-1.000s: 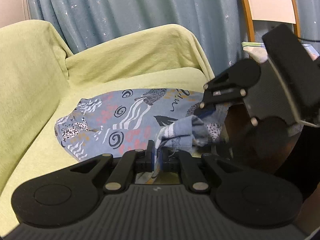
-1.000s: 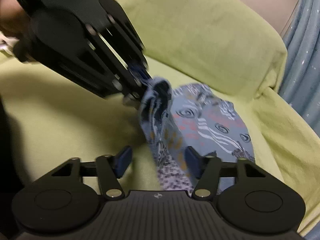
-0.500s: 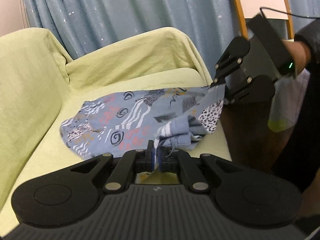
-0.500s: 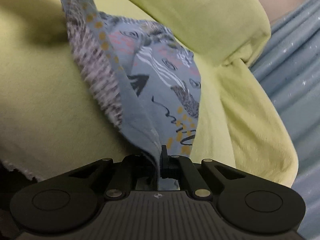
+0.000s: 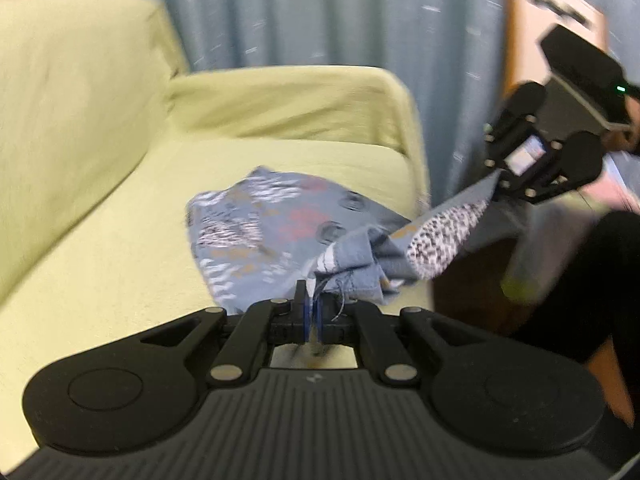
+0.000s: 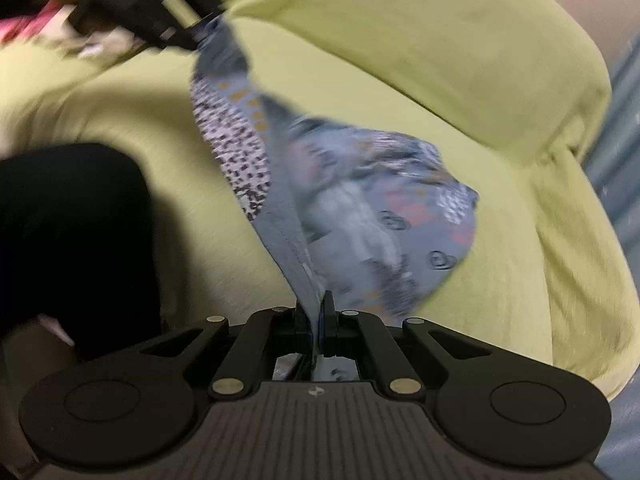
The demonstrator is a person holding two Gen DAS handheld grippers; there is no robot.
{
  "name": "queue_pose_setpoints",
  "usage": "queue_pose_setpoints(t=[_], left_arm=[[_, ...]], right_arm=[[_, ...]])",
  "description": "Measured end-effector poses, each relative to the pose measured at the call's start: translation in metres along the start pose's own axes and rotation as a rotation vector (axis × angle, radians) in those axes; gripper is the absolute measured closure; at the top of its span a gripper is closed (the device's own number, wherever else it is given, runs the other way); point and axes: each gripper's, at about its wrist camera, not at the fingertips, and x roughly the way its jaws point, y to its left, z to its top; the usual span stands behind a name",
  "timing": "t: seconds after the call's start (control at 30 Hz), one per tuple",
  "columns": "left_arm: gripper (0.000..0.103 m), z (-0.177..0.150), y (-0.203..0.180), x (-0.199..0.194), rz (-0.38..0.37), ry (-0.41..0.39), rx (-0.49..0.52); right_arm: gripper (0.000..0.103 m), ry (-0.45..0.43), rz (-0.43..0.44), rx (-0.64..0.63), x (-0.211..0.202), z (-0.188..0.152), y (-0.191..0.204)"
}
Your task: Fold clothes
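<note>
- Left view alone is showing curtain (image 5: 340,12).
- My left tongs (image 5: 311,307) and right tongs (image 6: 317,322) are each clenching the cloth (image 6: 360,184), stretching it above the sofa (image 5: 100,220).

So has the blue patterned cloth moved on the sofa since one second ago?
Yes. The cloth has bunched toward the sofa's front edge, away from its backrest.

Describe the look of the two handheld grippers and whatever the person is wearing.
Both grippers are matt black: a ribbed body, two round lobes, scissor linkages with silver rivets, blue pads on narrow fingers. The left gripper and the right gripper carry a small logo on the ribbing. Seen from the left wrist, the right one shows a green light. The person wears a black garment.
</note>
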Motion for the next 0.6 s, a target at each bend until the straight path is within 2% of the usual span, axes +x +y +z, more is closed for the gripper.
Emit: queue_pose_setpoints(t=[0.1, 0.2, 0.3, 0.37, 0.43, 0.53, 0.6], left_arm=[[0.102, 0.007, 0.035, 0.040, -0.002, 0.037, -0.141], [0.101, 0.003, 0.062, 0.076, -0.002, 0.075, -0.214], [0.101, -0.008, 0.079, 0.093, -0.018, 0.098, -0.247], [0.100, -0.015, 0.086, 0.099, -0.037, 0.099, -0.279], [0.098, -0.021, 0.094, 0.102, -0.063, 0.090, -0.325], [0.097, -0.026, 0.103, 0.101, -0.100, 0.079, -0.394], [0.097, -0.027, 0.105, 0.101, -0.109, 0.079, -0.402]], right_arm=[[0.102, 0.018, 0.071, 0.080, 0.007, 0.019, -0.035], [0.099, 0.039, 0.173, 0.266, 0.039, 0.024, -0.090], [0.094, 0.032, 0.267, 0.492, 0.081, 0.007, -0.135], [0.087, 0.013, 0.310, 0.626, 0.104, -0.011, -0.154], [0.073, -0.044, 0.368, 0.769, 0.113, -0.034, -0.164], [0.068, -0.227, 0.508, 1.096, 0.119, -0.085, -0.180], [0.061, -0.344, 0.551, 1.298, 0.125, -0.118, -0.185]])
